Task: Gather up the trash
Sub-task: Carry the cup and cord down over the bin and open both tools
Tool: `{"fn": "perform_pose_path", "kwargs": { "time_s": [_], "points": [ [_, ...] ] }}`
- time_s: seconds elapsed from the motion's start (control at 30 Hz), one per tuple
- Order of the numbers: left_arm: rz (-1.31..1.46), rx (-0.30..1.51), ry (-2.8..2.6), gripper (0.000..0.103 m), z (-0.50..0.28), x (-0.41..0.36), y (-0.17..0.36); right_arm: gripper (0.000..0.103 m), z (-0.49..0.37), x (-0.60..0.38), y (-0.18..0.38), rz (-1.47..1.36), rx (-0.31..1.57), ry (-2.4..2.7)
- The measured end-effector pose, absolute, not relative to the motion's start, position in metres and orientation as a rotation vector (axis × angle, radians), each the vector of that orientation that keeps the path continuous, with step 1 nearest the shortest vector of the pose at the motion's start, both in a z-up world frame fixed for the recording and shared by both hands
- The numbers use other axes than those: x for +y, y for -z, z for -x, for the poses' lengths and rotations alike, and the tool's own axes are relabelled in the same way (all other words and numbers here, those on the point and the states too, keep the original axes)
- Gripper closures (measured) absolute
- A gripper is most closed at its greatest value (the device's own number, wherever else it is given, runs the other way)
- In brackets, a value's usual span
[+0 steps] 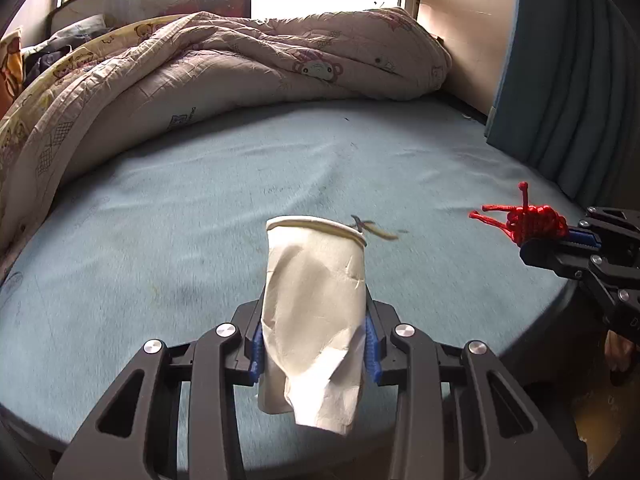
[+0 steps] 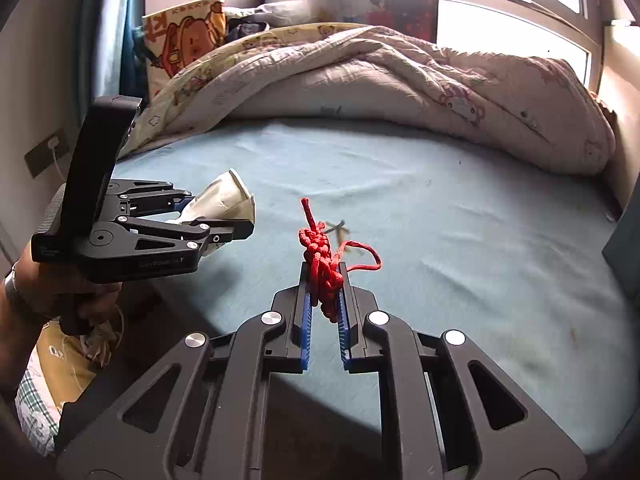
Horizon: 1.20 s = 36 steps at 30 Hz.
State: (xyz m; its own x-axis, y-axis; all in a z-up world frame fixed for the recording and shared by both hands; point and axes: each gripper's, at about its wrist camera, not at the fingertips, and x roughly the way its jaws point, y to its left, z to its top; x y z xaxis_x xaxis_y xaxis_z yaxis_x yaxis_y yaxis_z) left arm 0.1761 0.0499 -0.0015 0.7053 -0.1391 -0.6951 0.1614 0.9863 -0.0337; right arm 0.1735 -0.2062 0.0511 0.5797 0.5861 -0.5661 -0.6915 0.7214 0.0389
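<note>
My left gripper (image 1: 314,320) is shut on a crushed white paper cup (image 1: 316,304), rim pointing away, held above the near edge of the blue bed sheet (image 1: 200,208). From the right wrist view the same cup (image 2: 224,200) shows in the left gripper (image 2: 228,216), which a hand holds at the left. My right gripper (image 2: 325,280) is shut on a knotted red cord (image 2: 322,264), whose loose end loops to the right. The red cord (image 1: 528,220) and the right gripper (image 1: 536,246) also show at the right edge of the left wrist view.
A small dark and yellowish scrap (image 1: 372,228) lies on the sheet beyond the cup. A rumpled quilt (image 1: 240,68) covers the far half of the bed. A blue curtain (image 1: 568,80) hangs at the right. A cardboard box (image 2: 68,364) sits on the floor beside the bed.
</note>
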Motion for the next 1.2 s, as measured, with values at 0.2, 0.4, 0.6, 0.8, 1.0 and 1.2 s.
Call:
{"fn": "perform_pose_path", "kwargs": {
  "time_s": [0.2, 0.4, 0.6, 0.8, 1.0, 1.2],
  "points": [
    [-0.057, 0.817, 0.269, 0.068, -0.063, 0.038, 0.046, 0.092, -0.069, -0.225, 0.008, 0.189, 0.573, -0.812],
    [-0.076, 0.921, 0.382, 0.067, -0.005, -0.007, 0.146, 0.092, -0.049, -0.243, 0.121, 0.142, 0.727, -0.791],
    [-0.035, 1.014, 0.346, 0.067, -0.036, -0.021, 0.253, 0.092, -0.067, -0.242, 0.211, 0.190, 0.852, -0.733],
    [-0.085, 1.109, 0.312, 0.067, -0.055, -0.026, 0.315, 0.092, -0.089, -0.235, 0.244, 0.189, 0.968, -0.750],
    [-0.083, 1.265, 0.332, 0.066, -0.068, -0.027, 0.365, 0.092, -0.115, -0.226, 0.285, 0.230, 1.118, -0.736],
    [-0.099, 1.315, 0.350, 0.066, -0.066, -0.040, 0.386, 0.092, -0.125, -0.211, 0.299, 0.275, 1.152, -0.731]
  ]
}}
